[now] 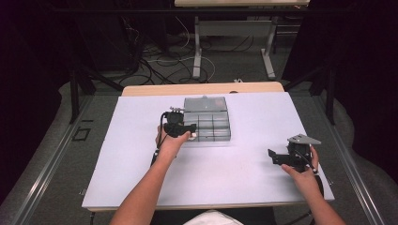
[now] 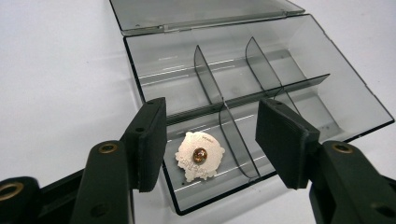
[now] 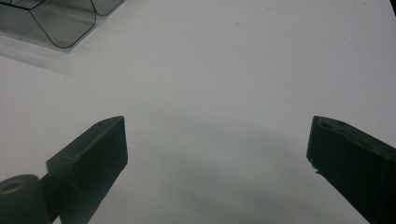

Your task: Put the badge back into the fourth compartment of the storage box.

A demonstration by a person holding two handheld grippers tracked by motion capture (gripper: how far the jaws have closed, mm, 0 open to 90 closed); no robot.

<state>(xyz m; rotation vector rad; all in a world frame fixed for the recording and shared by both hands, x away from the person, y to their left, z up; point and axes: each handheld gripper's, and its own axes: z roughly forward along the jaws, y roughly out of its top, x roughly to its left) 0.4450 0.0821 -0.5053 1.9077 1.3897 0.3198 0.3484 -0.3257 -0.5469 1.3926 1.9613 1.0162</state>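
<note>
From the high view, a white table (image 1: 141, 154) carries a smoky transparent organiser box (image 1: 207, 123) near its far middle, lid folded back. The person's left hand (image 1: 170, 143) holds the left gripper (image 1: 177, 124) at the box's left edge. The right hand (image 1: 302, 173) holds the right gripper (image 1: 277, 157) near the table's right side, well apart from the box, jaws spread.

In the left gripper view, the left gripper (image 2: 210, 140) hangs above the box (image 2: 336, 84) with its jaws released and holding nothing. Thin dividers split the box into compartments. A small pale, scalloped pin (image 2: 200, 156) with a shiny amber-brown stud at its centre lies flat on the floor of the near left compartment, directly between the two jaws but touching neither. The other visible compartments look bare. The open lid (image 2: 201, 11) lies beyond the box.

In the right gripper view, the right gripper (image 3: 217, 144) is wide open above bare table (image 3: 233, 70), grasping nothing. A rounded corner of the box (image 3: 56, 23) sits at the upper left.
</note>
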